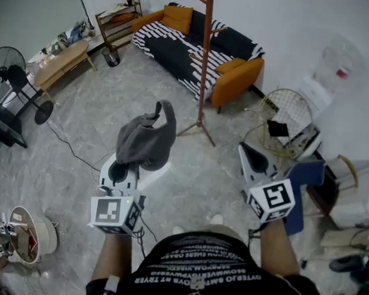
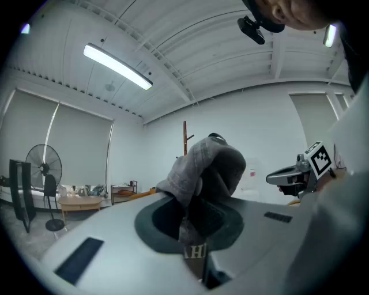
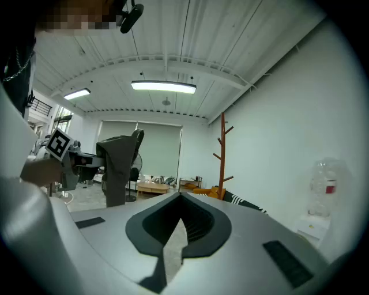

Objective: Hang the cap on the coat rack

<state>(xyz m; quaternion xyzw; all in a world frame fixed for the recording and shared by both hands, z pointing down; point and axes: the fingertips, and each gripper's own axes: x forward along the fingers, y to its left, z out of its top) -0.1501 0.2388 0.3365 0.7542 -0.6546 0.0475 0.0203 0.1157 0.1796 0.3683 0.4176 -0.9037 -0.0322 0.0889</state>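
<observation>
Grey, soft cloth: the cap (image 1: 148, 137) stands slumped and creased above the left gripper (image 1: 124, 169), whose jaws are clenched on its lower edge. The rack (image 1: 204, 61) is well apart, ahead and a little right of the cap, a slim upright wooden pole with short pegs slanting upward. The right gripper (image 1: 253, 158) is pinched together on nothing, beside the rack's line.

White walls (image 1: 294, 18) enclose a grey stone floor (image 1: 95, 128), orange sofa (image 1: 240, 77) and standing fan (image 1: 6, 65).
</observation>
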